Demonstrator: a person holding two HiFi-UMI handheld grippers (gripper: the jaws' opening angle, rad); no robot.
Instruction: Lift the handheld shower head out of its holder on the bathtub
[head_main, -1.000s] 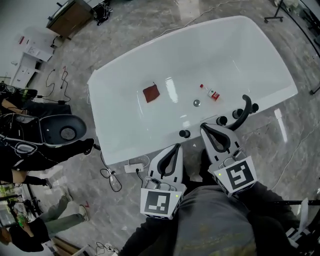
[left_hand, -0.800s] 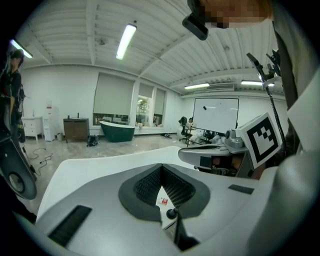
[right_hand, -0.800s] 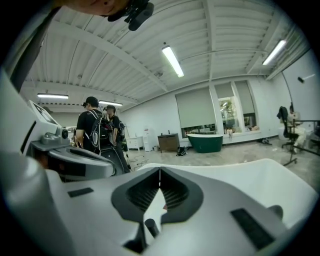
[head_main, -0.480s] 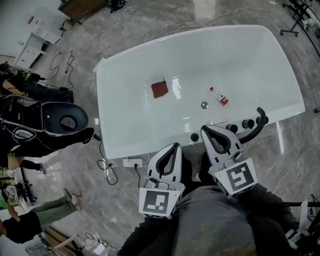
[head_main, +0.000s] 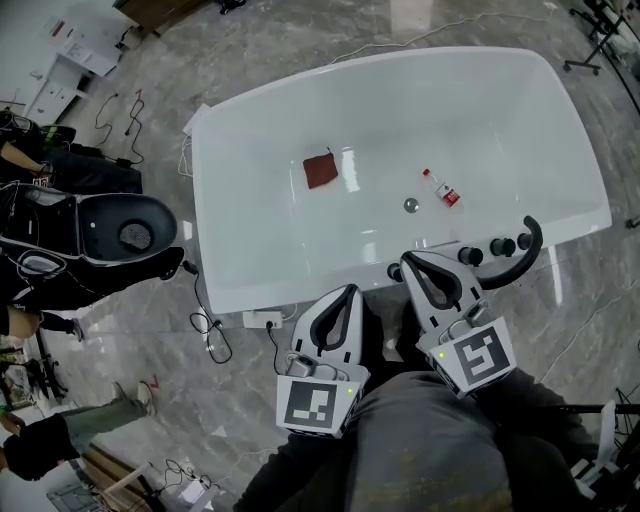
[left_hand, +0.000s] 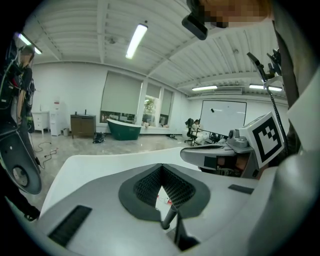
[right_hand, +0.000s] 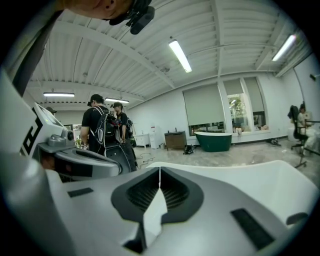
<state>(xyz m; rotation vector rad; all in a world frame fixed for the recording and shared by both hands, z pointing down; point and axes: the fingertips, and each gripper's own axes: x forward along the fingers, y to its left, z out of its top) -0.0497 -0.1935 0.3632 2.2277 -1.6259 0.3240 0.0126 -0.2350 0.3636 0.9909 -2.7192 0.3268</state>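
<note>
Shower head (head_main: 537, 240) shifted rightward, right of right gripper (head_main: 409, 263), left gripper (head_main: 350, 293) alongside, fingers (head_main: 428, 283) clenched empty

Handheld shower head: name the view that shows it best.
Head view: the black, curved handheld shower head shows whole there, standing on the near rim of the bathtub. Neither the left gripper view nor the right gripper view shows it recognisably.

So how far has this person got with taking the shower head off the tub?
Nothing is done yet: the black shower head sits in place on the rim of the bathtub. In hand is only the approach, with the right gripper and left gripper both shut, empty and short of it. Left to do: reach it, open, grip it and lift it out.
</note>
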